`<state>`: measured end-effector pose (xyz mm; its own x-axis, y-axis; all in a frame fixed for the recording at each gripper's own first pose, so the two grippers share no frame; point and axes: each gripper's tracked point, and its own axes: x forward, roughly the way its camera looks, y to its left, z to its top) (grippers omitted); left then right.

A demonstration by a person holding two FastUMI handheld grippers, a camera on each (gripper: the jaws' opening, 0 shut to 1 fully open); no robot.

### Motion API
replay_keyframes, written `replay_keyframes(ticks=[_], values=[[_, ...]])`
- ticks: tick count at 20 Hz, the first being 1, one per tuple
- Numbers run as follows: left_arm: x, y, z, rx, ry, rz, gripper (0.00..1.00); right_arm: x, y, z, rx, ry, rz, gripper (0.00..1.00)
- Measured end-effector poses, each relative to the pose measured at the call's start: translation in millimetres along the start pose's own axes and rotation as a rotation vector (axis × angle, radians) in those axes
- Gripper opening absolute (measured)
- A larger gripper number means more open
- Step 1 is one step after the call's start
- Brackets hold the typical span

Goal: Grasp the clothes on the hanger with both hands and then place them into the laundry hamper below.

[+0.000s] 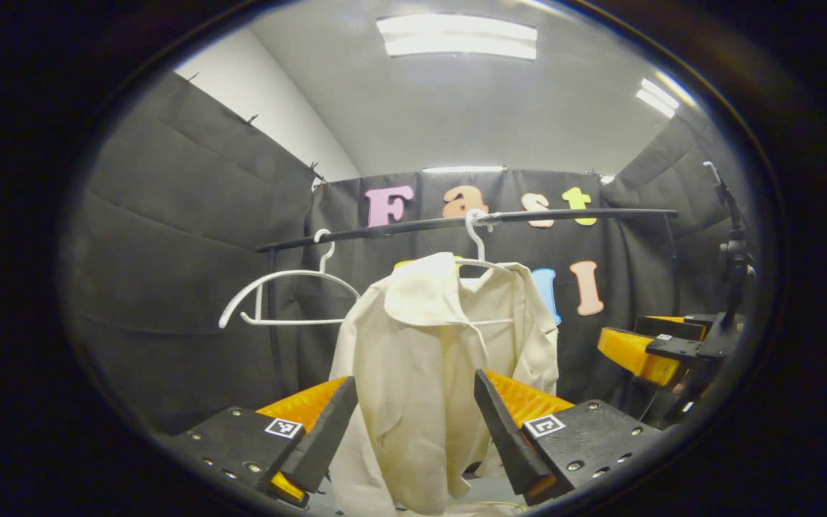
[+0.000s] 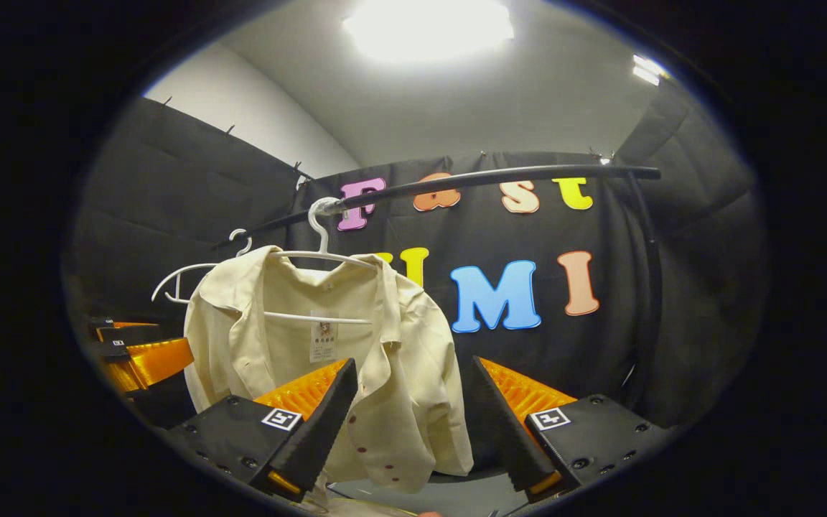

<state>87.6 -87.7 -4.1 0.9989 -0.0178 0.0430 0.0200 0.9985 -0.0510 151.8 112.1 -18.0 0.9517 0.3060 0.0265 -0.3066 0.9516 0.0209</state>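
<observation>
A cream shirt (image 1: pixel 421 323) hangs on a white hanger (image 1: pixel 482 258) from a black rail (image 1: pixel 564 214). In the left gripper view my left gripper (image 1: pixel 415 378) is open, and the shirt's front shows in the gap between its fingers, just ahead of them. The right gripper (image 1: pixel 654 352) shows at the far right, beside the shirt. In the right gripper view the shirt (image 2: pixel 234 330) hangs left of centre on its hanger (image 2: pixel 320 251). My right gripper (image 2: pixel 413 362) is open, with the shirt's sleeve side ahead of its left finger (image 2: pixel 313 416). The left gripper (image 2: pixel 141 359) shows beyond the shirt's far side.
An empty white hanger (image 1: pixel 277 287) hangs on the same rail to the shirt's left, also seen as the empty hanger (image 2: pixel 176 276) behind the shirt. A black stand (image 1: pixel 733 251) rises at the right edge. The rail's upright post (image 2: pixel 650 287) stands at the right.
</observation>
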Motion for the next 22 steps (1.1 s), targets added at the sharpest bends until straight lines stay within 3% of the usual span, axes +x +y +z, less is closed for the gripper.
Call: replay_keyframes(ticks=[10, 14, 22], values=[[65.9, -36.2, -14.9, 0.056, -0.006, 0.108, 0.95, 81.0, 18.5, -24.8, 0.104, 0.032, 0.153, 0.99], [86.9, -25.4, -19.6, 0.106, -0.017, 0.174, 0.95, 108.9, 27.2, -40.7, 0.107, 0.062, 0.158, 0.99], [120.0, -11.4, -37.5, 0.114, 0.029, 0.283, 0.95, 162.2, 21.3, -53.4, 0.085, 0.099, 0.074, 0.99]])
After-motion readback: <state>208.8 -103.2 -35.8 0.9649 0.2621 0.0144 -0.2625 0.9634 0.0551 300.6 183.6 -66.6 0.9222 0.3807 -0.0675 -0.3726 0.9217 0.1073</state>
